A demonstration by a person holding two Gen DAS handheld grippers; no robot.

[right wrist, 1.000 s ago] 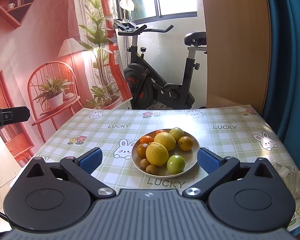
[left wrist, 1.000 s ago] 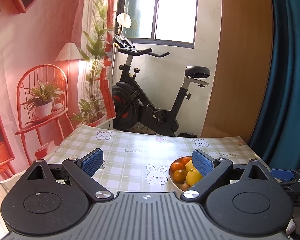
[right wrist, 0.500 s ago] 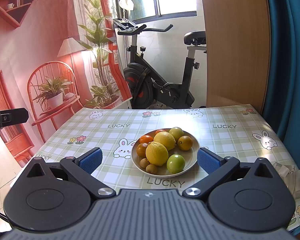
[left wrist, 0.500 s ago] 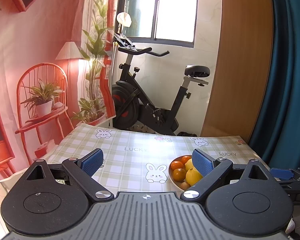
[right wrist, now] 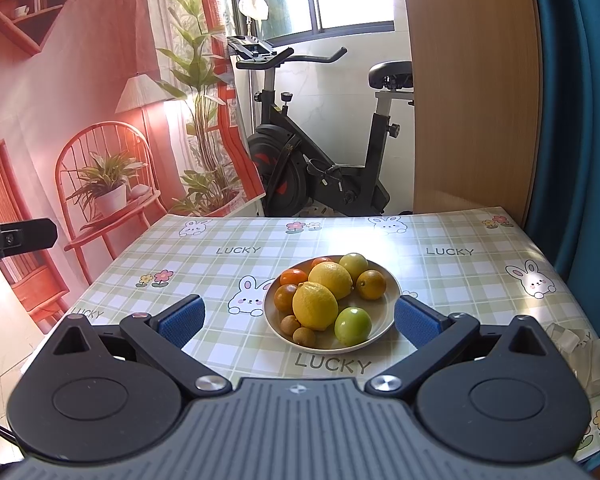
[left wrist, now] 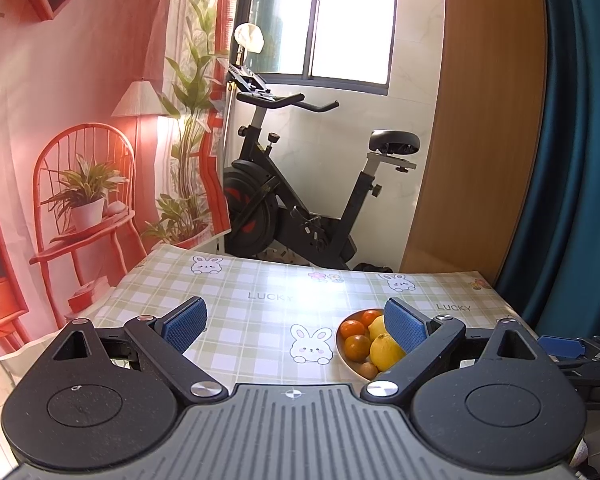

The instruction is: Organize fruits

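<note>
Right gripper spread wide, nothing between blue pads, hovering low over checked tablecloth, aimed straight at plate. Plate centred between the two fingers in right wrist view, sitting on cloth just past the fingertips, not touched. On plate: two lemons touching each other in the middle, green fruit at near right, two small brown fruits at near left edge, orange fruits on left side, another orange one on right, pale yellow-green one at far side.

Left gripper also spread wide, empty, held off to plate's left. Same plate seen at right in left wrist view, partly hidden behind right-hand blue pad; lemon and orange fruits visible beside pad. Can't tell whether pad touches plate or just overlaps it in view.

Crumpled clear plastic on cloth near right edge. Exercise bike beyond table's far edge, printed pink backdrop on left, teal curtain on right.
</note>
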